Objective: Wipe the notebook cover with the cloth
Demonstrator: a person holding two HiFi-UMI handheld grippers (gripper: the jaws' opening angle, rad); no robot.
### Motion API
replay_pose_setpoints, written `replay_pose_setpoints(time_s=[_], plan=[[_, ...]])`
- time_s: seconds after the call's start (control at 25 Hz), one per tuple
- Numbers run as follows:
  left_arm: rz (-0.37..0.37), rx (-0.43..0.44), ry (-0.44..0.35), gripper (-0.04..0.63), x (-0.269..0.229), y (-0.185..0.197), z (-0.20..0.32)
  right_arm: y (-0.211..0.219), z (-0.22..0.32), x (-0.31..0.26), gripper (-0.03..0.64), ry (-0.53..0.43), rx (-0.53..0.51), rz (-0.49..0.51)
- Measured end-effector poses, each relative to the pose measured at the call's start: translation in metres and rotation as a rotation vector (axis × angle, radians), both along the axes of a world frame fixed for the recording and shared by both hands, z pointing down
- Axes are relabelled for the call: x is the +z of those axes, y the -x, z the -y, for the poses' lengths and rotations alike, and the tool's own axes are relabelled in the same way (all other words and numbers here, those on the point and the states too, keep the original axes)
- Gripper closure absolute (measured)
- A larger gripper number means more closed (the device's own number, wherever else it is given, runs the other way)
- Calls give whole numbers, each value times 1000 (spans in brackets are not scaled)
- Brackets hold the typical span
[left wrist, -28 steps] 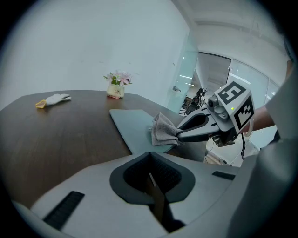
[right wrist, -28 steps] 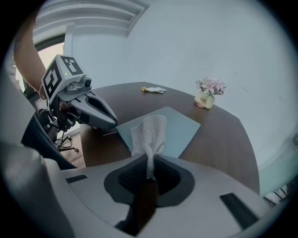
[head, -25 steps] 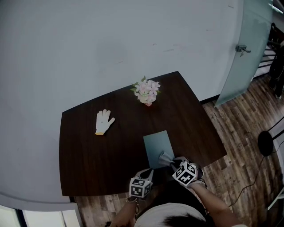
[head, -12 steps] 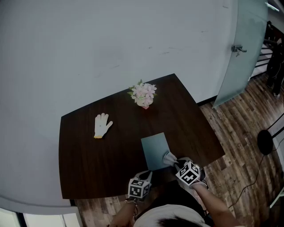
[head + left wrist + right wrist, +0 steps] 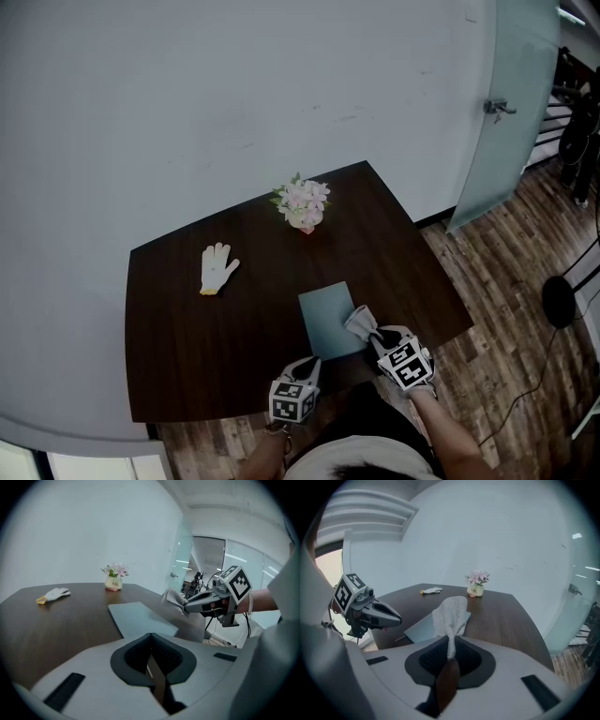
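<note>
- So, nearest the person, at the counter's (image 5: 187,328) 6 o'clock edge, the left hand-held gripper (image 5: 151,654) has its jaws pressed together with nothing between them. It hangs off the near edge, probably parked clear of the wiping path.
- Just to its 3 o'clock, the right hand-held gripper (image 5: 449,652) is clenched on the gathered tail of the cloth (image 5: 451,613), so the loose grey pad fans out ahead of the jaws as a wiping face.
- In the head view the cloth sits at the 4 o'clock corner of the notebook (image 5: 328,319). The left gripper view suggests it is raised slightly rather than pressed flat, though contact cannot be settled.
- The notebook lies flat and closed at about 5 o'clock on the counter, its pale cover up. Its near end lies close to the counter's front edge, which puts it in easy reach for both arms.
- That closeness leaves little margin toward the person, so a stroke pulled toward 6 o'clock could, I judge, nudge the book off the edge. Strokes toward 12 o'clock have bare dark wood beyond them.
- Farther off, a white glove (image 5: 217,267) lies at 10 o'clock and a small pot of flowers (image 5: 303,204) stands at 12 o'clock by the wall, both well apart from the notebook.
- Past the counter's 3 o'clock edge is open wooden floor (image 5: 506,309).
</note>
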State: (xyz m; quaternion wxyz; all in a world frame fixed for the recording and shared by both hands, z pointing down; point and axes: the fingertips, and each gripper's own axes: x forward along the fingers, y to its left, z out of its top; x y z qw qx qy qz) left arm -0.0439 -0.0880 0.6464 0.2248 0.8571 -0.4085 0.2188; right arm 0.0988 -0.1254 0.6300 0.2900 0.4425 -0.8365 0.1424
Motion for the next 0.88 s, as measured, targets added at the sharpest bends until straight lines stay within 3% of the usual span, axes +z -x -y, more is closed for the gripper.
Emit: replay_pose_setpoints(time_s=[0.24,0.88], plan=[[-49,-60,-139,577,-51,14,3,12,-6,-40,574,-78,32,52],[-151,-78,-394,577,-170,30,-38,36,-48,-127,573,-278,84,113]])
